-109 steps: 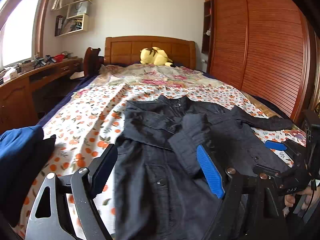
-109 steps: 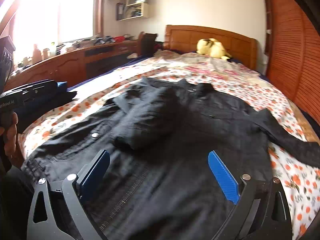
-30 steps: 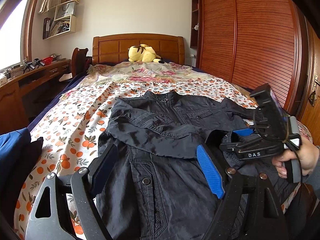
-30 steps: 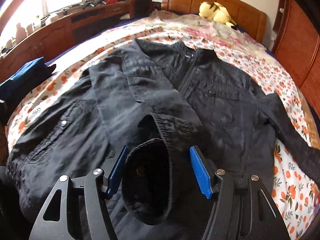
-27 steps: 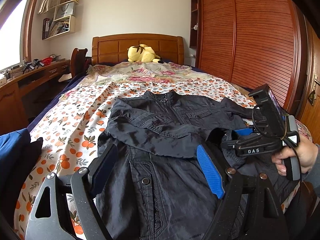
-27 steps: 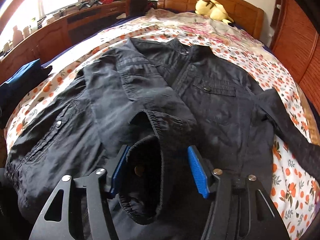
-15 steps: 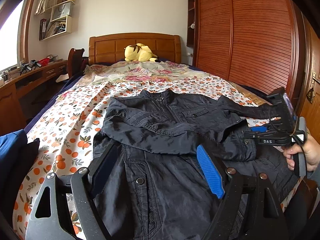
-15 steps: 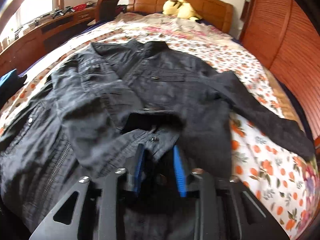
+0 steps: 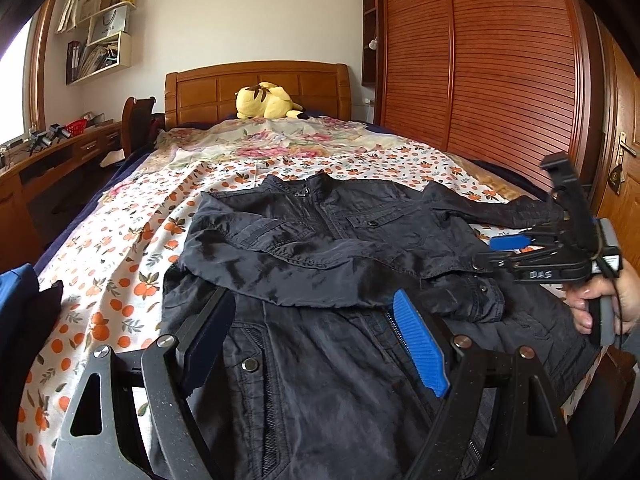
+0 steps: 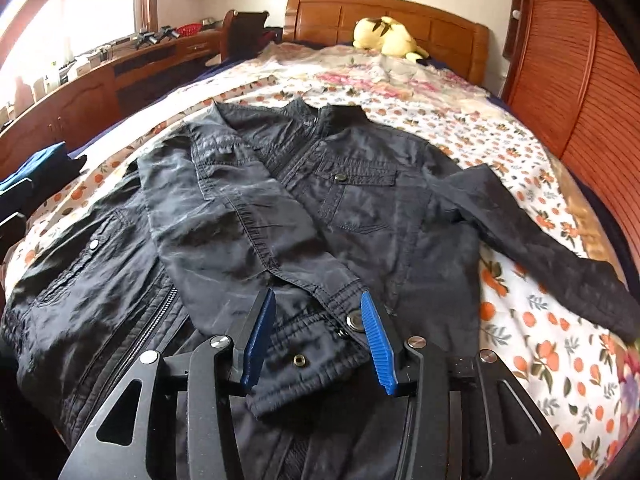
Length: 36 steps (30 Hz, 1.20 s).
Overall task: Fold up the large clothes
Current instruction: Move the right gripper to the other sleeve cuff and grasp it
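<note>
Your jacket (image 10: 360,208) looks limp and slick; right gripper (image 10: 318,336) is opening off the cuff (image 10: 320,344), left gripper (image 9: 316,344) spread. Pinch seams.

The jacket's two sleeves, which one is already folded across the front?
The sleeve on the window side: it lies diagonally over the jacket chest, cuff by the right gripper. The other sleeve lies stretched out on the floral sheet.

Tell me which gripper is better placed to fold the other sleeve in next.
Right. The outstretched sleeve lies on the right gripper's side of the jacket. Its jaws are opening, pads clear of the folded sleeve's cuff. The left gripper hovers open over the jacket's front, farther away.
</note>
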Tool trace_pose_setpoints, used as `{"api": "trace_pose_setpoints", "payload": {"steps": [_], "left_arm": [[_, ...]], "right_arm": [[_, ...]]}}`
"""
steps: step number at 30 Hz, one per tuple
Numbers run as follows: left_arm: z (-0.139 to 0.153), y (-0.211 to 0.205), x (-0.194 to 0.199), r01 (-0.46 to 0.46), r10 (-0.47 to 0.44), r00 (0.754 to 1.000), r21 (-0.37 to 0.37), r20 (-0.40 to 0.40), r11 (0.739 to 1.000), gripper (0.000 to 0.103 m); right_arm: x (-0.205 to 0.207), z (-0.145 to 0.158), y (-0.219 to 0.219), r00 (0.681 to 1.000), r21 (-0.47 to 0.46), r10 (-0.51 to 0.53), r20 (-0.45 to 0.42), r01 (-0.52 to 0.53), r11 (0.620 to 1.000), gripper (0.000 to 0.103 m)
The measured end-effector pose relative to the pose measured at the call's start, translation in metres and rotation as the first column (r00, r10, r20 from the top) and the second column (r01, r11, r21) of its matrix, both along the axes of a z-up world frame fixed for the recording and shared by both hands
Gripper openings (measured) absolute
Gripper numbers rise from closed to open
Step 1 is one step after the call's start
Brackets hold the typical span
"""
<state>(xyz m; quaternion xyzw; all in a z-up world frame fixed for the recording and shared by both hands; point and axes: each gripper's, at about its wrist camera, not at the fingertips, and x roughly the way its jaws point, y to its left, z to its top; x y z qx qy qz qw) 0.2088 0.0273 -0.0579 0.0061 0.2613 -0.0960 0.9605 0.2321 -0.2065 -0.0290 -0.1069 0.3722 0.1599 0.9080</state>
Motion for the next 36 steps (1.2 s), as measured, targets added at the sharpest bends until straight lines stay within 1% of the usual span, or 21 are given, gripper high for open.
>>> {"api": "trace_pose_setpoints", "payload": {"steps": [4,7,10,13,15,18,21,25,28,33,36], "left_arm": [[-0.003,-0.011,0.004,0.015,-0.015,1.0,0.001,-0.01,1.0,0.082],[-0.004,-0.02,0.004,0.032,-0.032,0.999,0.007,-0.011,0.999,0.082],[-0.005,-0.028,0.004,0.049,-0.048,0.999,0.016,-0.014,0.999,0.082],[-0.008,-0.036,0.004,0.064,-0.064,0.998,0.025,-0.023,0.998,0.082],[-0.01,-0.04,0.005,0.071,-0.071,0.997,0.031,-0.028,0.997,0.082],[-0.012,-0.047,0.004,0.084,-0.083,0.996,0.031,-0.036,0.996,0.082],[-0.015,-0.054,0.003,0.101,-0.099,0.994,0.033,-0.043,0.994,0.082],[-0.018,-0.062,0.002,0.116,-0.114,0.992,0.046,-0.055,0.992,0.082],[-0.018,-0.064,-0.001,0.125,-0.123,0.991,0.041,-0.053,0.991,0.082],[-0.019,-0.066,-0.002,0.13,-0.127,0.99,0.042,-0.058,0.991,0.082],[-0.019,-0.066,-0.002,0.13,-0.128,0.99,0.038,-0.063,0.991,0.082]], "right_arm": [[0.029,-0.02,-0.004,0.996,0.002,-0.018,-0.085,0.019,1.0,0.046],[0.041,-0.039,-0.006,0.986,-0.014,-0.014,-0.164,0.012,1.0,0.046],[0.037,-0.044,-0.004,0.988,-0.039,0.012,-0.153,-0.018,0.999,0.047],[0.033,-0.043,-0.005,0.989,-0.041,0.019,-0.148,-0.026,0.999,0.047],[0.031,-0.038,-0.008,0.989,-0.027,0.02,-0.145,-0.024,0.999,0.047],[0.024,-0.029,-0.022,0.992,0.026,0.007,-0.127,-0.004,1.0,0.047],[0.013,-0.017,-0.048,0.995,0.053,-0.023,-0.093,0.028,0.998,0.047],[0.007,-0.001,-0.094,0.994,0.041,-0.094,-0.054,0.096,0.995,0.047],[0.01,0.008,-0.139,0.983,0.025,-0.179,-0.038,0.18,0.983,0.052],[0.023,0.014,-0.213,0.945,-0.051,-0.328,0.008,0.328,0.943,0.058],[0.033,0.013,-0.263,0.904,-0.057,-0.427,0.008,0.426,0.903,0.058]]}}
